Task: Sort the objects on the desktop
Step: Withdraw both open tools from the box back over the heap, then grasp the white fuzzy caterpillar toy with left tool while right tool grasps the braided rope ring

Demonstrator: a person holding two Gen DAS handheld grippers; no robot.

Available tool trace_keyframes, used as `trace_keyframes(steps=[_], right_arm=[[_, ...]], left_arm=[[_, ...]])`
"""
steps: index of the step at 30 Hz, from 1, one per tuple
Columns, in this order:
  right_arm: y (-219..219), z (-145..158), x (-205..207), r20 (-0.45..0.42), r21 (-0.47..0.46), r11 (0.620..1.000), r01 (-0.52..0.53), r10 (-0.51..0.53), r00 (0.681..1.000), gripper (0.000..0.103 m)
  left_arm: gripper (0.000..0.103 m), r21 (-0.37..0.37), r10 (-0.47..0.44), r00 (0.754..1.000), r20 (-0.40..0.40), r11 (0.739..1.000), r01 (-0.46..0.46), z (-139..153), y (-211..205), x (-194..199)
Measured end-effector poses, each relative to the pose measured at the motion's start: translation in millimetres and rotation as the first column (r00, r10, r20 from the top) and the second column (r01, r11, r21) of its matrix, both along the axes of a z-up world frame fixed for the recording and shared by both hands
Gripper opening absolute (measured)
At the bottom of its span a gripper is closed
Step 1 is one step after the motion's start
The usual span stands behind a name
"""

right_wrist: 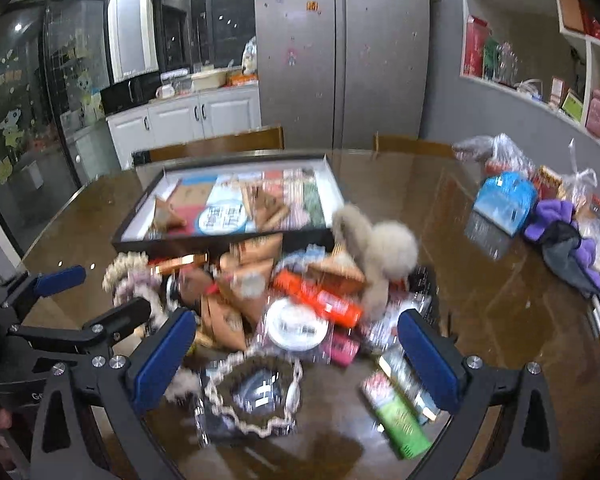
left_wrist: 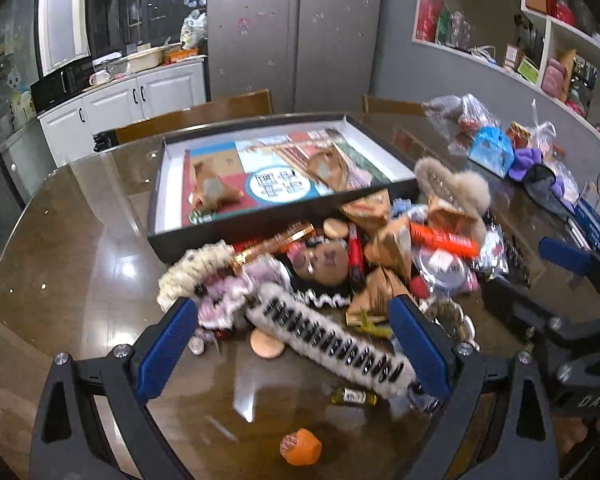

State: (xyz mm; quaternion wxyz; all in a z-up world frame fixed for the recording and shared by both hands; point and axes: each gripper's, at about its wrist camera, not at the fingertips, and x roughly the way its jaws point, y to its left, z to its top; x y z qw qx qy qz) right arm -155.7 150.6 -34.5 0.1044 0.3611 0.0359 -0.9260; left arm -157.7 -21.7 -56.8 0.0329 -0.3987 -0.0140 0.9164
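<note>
Sorting looks barely begun: a few packets lie in the tray [left_wrist: 162, 184], the clutter pile [left_wrist: 340, 264] remains on the worktop [left_wrist: 80, 260]; left hand-held gripper [left_wrist: 296, 344] and right hand-held gripper [right_wrist: 296, 356] are both released, empty.

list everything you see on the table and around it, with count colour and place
tray: one, black, far side of the table
brown paper packets: two, in the tray
pile of clutter: one, mixed colours, before the tray
fluffy hair claw: one, beige, pile's right edge
orange tube: one, in the pile
blue bag: one, table's right
fridge: one, silver, behind
left gripper: fingers open
right gripper: fingers open
</note>
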Motion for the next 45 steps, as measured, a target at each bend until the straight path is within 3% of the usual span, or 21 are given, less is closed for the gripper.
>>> trace_keyframes(steps=[11,18,26,32,36,45], right_arm=[[12,-41,6,0.09,-0.004,1.0,0.013,-0.013,0.996,0.103],[13,-53,3,0.117,-0.001,1.0,0.016,-0.016,0.993,0.103],[18,-62,-2,0.139,-0.025,0.999,0.027,-0.023,0.99,0.103],[21,-67,-4,0.146,-0.028,0.999,0.036,-0.031,0.989,0.103],[24,-70,-7,0.154,-0.037,0.999,0.034,-0.028,0.988,0.103],[11,-77,-10,0.13,0.056,0.998,-0.002,-0.005,0.992,0.103]], left_arm=[[0.098,0.006,-0.036,0.997,0.066,0.999,0.035,-34,7,-1],[0.098,0.031,-0.052,0.997,0.06,0.998,0.051,-39,6,-4],[0.098,0.141,-0.05,0.995,0.09,0.989,0.037,-46,-5,-10],[0.098,0.118,-0.067,0.994,0.084,0.991,0.057,-44,1,-13],[0.098,0.157,-0.084,0.992,0.098,0.985,0.068,-45,0,-17],[0.098,0.112,-0.093,0.99,0.103,0.99,0.081,-49,6,-27]])
